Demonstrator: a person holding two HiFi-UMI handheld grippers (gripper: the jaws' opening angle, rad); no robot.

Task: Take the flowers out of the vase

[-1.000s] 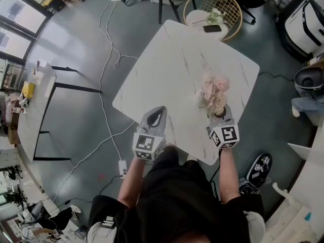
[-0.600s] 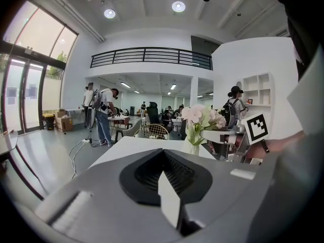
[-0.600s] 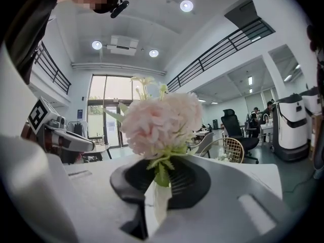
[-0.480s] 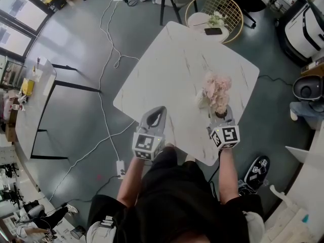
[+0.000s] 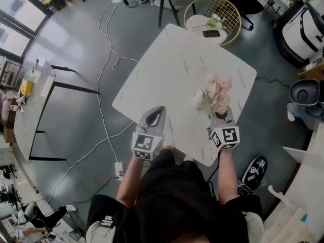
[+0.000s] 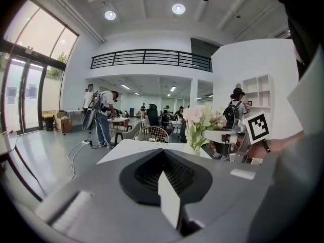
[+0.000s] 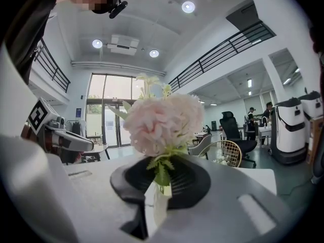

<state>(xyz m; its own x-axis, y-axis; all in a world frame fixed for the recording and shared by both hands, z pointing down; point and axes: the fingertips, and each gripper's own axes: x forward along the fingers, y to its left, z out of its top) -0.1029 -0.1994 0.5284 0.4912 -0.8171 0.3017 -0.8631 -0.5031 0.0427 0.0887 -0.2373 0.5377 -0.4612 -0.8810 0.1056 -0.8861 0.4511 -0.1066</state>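
No legible txt, nos. or brands anywhere. Only signs: b/w square marker on cube (image 5: 144, 143) of left tongs (image 5: 158, 111), same on cube (image 5: 227, 135) of right tongs (image 5: 218, 114); code patterns, no letters. Blue sign (image 7: 78, 112) by glass doors (image 7: 109, 119): too small to read.

The head view looks steeply down from high above the table (image 5: 172, 67). Each gripper view sits low and looks along its own jaws. All three see the flowers (image 5: 216, 91), the right one closest.
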